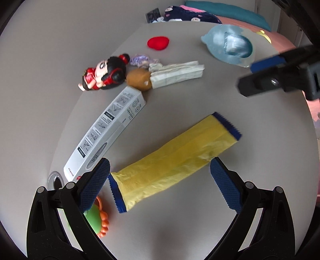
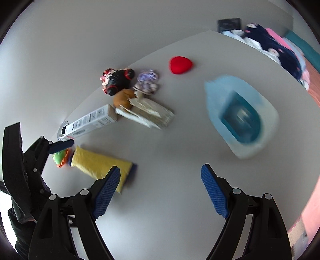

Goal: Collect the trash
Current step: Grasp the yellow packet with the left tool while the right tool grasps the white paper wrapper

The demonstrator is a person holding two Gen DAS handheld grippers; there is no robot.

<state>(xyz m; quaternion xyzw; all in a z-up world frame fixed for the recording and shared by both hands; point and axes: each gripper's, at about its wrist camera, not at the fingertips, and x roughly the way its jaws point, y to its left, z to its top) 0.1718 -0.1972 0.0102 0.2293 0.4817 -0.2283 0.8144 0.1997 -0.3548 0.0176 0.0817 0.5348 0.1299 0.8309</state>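
Observation:
A yellow wrapper with blue ends (image 1: 174,160) lies flat on the grey table (image 1: 180,104). My left gripper (image 1: 160,176) is open above it, its blue pads on either side of the wrapper, touching nothing. A long white carton (image 1: 106,132) lies to the left of the wrapper. A pale folded paper wrapper (image 1: 178,73) lies farther back. A light blue bin (image 1: 230,45) stands at the far right. My right gripper (image 2: 160,184) is open and empty over bare table, between the yellow wrapper (image 2: 98,164) and the blue bin (image 2: 240,116).
A doll with black hair (image 1: 106,74), a brown plush (image 1: 138,80), a purple crumpled piece (image 1: 142,60), a red heart-shaped toy (image 1: 158,42) and a green and orange toy (image 1: 96,218) lie on the table. A bed with bedding (image 1: 210,14) is behind.

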